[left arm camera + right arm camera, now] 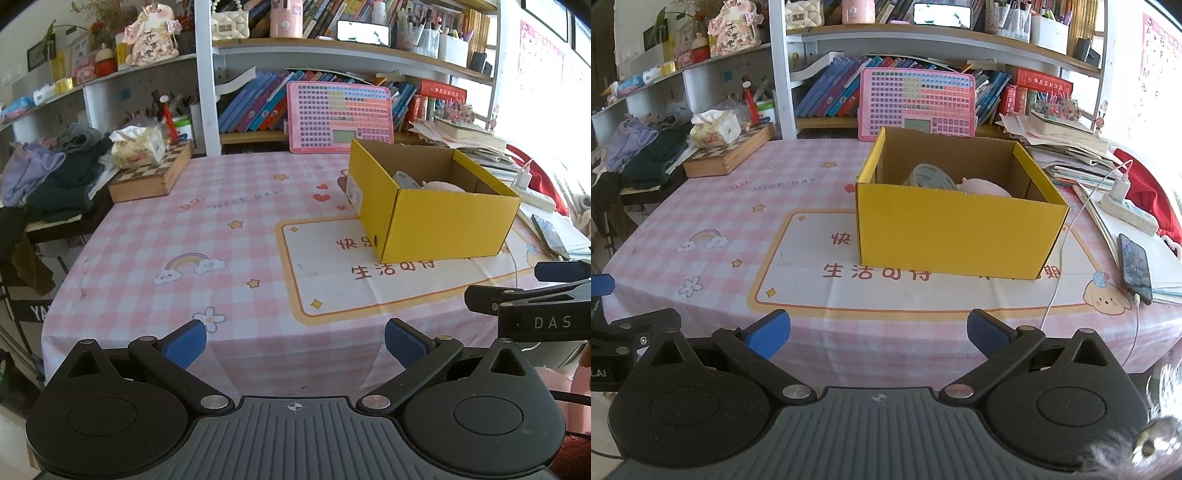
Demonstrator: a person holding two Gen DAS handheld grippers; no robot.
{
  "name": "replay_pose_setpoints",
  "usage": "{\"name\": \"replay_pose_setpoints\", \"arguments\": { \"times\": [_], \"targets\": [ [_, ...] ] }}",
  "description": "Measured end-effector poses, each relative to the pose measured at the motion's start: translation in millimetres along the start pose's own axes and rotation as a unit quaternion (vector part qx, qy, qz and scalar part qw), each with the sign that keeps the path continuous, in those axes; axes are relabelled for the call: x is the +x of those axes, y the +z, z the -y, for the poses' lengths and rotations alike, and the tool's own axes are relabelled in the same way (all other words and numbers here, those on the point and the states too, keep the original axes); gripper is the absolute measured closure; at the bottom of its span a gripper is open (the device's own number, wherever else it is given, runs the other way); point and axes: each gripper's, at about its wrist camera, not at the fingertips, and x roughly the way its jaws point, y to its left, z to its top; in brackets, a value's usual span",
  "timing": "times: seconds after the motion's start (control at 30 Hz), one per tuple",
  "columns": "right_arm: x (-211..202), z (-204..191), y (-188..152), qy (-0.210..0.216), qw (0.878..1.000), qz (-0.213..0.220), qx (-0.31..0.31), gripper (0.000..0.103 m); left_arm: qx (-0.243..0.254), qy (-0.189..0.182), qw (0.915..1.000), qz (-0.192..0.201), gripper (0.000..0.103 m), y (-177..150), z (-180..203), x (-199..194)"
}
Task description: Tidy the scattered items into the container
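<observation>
A: Where do your two grippers sit?

B: Your left gripper (295, 345) hangs over the near edge of the table, its blue pads spread wide with nothing between them. Your right gripper (879, 334) sits the same way: pads far apart, empty, low over the near hem of the pink checked tablecloth (713, 192). In the left wrist view you can see the right gripper's black fingers poking in from the right edge, just beside yours.

A: And the container?

B: The yellow cardboard box (956, 236) stands open-topped on the cloth's printed cream panel, past your grippers and well apart from both. From the left wrist view the yellow cardboard box (443, 221) lies to the right of centre, one corner turned toward you.

A: Anything in it?

B: Yes. You can see a round tape roll (929, 177) leaning against the inside, and a pink soft item (984, 188) just beside it; what that item is, you cannot tell.

A: What surrounds the box?

B: A smartphone (1134, 267) lies on the table's right side with a white charging cable (1067, 236) running past the box's right corner. A pink keyboard toy (918, 105) leans upright behind the box, and a tissue box (714, 129) rests on a chessboard case (731, 153) at far left.
</observation>
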Motion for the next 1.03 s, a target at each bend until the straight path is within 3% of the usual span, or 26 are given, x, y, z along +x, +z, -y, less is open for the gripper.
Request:
{"name": "replay_pose_setpoints", "arguments": {
  "times": [1.03],
  "targets": [
    [7.9, -6.8, -0.4, -0.001, 1.0, -0.014, -0.007, 0.0, -0.019, -0.025, 0.9995, -0.003, 0.0, -2.0, -5.7, 5.1]
  ]
}}
